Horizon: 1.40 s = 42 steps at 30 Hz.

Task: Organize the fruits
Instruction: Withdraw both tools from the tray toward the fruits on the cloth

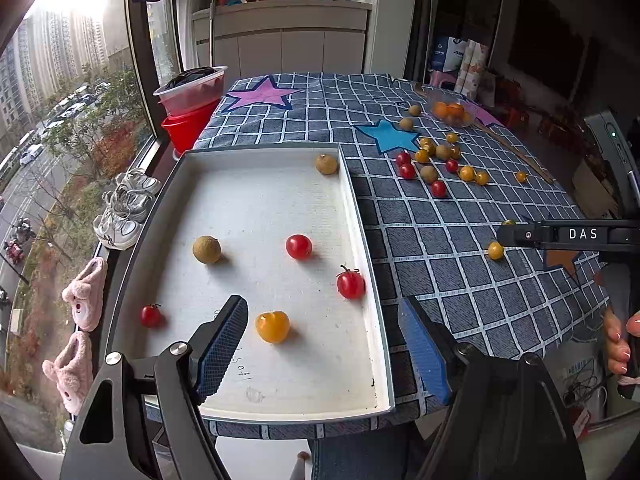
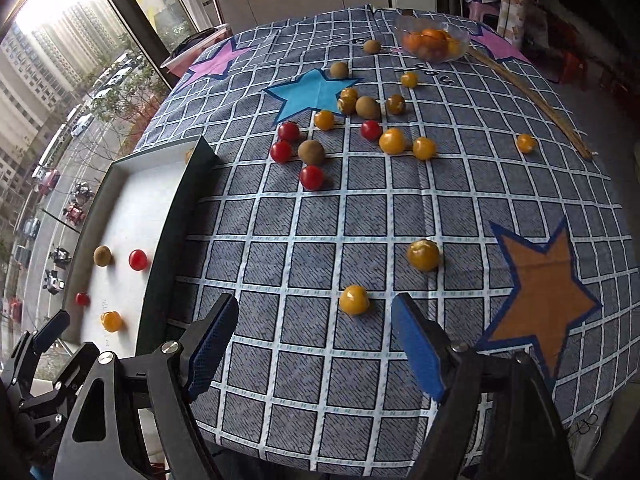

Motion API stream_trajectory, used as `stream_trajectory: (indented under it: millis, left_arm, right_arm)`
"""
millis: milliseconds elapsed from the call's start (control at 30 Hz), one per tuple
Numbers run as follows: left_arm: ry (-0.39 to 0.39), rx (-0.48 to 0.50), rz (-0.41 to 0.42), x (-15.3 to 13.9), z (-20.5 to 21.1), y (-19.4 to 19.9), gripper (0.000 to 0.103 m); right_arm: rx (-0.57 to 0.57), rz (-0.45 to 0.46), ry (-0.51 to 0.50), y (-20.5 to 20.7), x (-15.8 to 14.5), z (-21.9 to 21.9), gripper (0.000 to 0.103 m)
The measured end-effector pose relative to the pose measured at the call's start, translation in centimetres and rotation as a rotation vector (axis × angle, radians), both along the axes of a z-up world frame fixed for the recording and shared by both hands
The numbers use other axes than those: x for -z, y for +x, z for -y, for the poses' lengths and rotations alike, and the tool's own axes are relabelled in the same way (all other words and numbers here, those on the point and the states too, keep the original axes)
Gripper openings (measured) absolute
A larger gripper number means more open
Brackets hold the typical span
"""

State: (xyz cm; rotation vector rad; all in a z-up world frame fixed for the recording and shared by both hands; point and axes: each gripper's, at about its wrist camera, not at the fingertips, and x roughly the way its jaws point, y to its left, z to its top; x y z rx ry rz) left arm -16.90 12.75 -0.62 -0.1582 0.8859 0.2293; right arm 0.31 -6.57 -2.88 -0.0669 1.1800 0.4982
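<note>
A white tray (image 1: 224,208) lies on the checked tablecloth at the left. It holds three red cherry tomatoes (image 1: 299,246), two brown longans (image 1: 206,249) and a yellow tomato (image 1: 272,326). My left gripper (image 1: 322,322) is open and empty, above the tray's near right part, with the yellow tomato between its fingers. My right gripper (image 2: 314,320) is open and empty over the cloth; a yellow tomato (image 2: 353,300) lies just ahead between its fingers. Another yellow fruit (image 2: 423,255) lies beyond it. Several red, yellow and brown fruits (image 2: 311,152) lie scattered farther back.
A glass bowl of oranges (image 2: 432,42) stands at the table's far right, with a long wooden stick (image 2: 532,100) beside it. Red and clear tubs (image 1: 192,100) stand left of the table by the window. The tray also shows in the right wrist view (image 2: 120,208).
</note>
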Motion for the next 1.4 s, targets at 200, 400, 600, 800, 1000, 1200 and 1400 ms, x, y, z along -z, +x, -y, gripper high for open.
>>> stream_trajectory:
  millis: [200, 400, 600, 800, 1000, 1200, 1400]
  left_arm:
    - [0.006, 0.026, 0.011, -0.7, 1.1, 0.4, 0.079]
    - [0.022, 0.044, -0.001, -1.0, 2.5, 1.6, 0.079]
    - [0.035, 0.061, -0.030, -1.0, 3.9, 3.4, 0.079]
    - [0.023, 0.095, -0.058, -0.8, 5.8, 7.2, 0.079]
    - [0.017, 0.084, -0.099, 1.0, 7.5, 12.6, 0.079]
    - [-0.007, 0.052, -0.155, 3.8, 8.6, 17.8, 0.079]
    - [-0.019, 0.017, -0.197, 6.2, 8.5, 21.1, 0.079]
  right_arm:
    - [0.058, 0.000, 0.004, 0.1, 0.0, 2.8, 0.082]
    - [0.072, 0.010, 0.015, 0.4, 0.1, 4.1, 0.082]
    - [0.102, 0.015, 0.037, 1.0, 0.8, 6.4, 0.082]
    - [0.156, 0.025, 0.010, 2.5, 1.8, 9.6, 0.082]
    - [0.207, 0.046, 0.001, 5.0, 2.2, 11.8, 0.082]
    - [0.246, 0.090, -0.028, 9.3, 2.5, 12.5, 0.082]
    - [0.323, 0.068, -0.055, 14.8, 4.3, 12.7, 0.081]
